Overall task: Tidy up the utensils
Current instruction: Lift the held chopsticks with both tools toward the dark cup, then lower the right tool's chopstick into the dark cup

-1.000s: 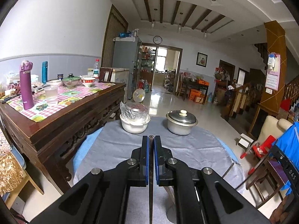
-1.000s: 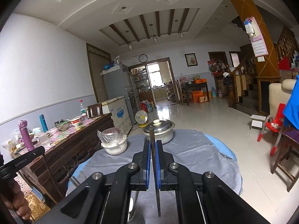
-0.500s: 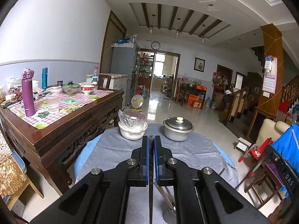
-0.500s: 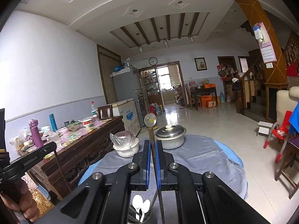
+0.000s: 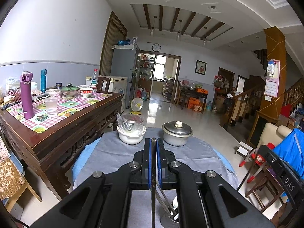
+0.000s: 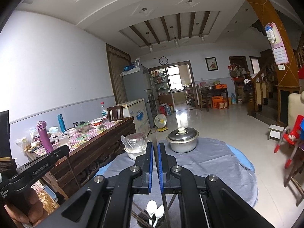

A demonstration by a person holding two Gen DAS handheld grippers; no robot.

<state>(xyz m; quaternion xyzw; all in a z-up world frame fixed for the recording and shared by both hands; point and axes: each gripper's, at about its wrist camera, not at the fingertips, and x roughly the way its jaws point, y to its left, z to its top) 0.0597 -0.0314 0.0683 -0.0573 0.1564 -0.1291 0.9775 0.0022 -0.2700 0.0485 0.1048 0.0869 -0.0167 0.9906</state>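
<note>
**Two Utensils Held Over the Holder as Sorting Nears a Drop**

Here, each claw is clenched on a slim utensil. The left gripper [image 5: 153, 142] pinches a dark flat handle [image 5: 153, 172] bearing small stamped characters, its lower end running down out of view between the fingers. The right gripper [image 6: 155, 146] grips a thin metal utensil [image 6: 161, 186] whose upper end rises above the fingertips, blurred, and whose lower end reaches down toward the utensil holder [image 6: 150, 219] just below the claw, where two white spoons [image 6: 154, 211] and several chopsticks already stand. What kind of utensil either claw holds cannot be told.

Ahead of both claws, on the round table's grey cloth [image 6: 218, 163], sit a plastic-covered white bowl [image 5: 131, 134] to the left and a lidded metal pot [image 5: 177, 134] to the right. Beyond the left claw stands a wooden sideboard [image 5: 66, 133] with a purple flask [image 5: 27, 95] and a glass.

The step in hand appears to be lowering a utensil into the holder. Done well, that likely means keeping the shaft upright, centring its tip over a gap clear of the spoons, descending slowly, and loosening the fingers only once the tip is well inside the rim, one claw at a time.
</note>
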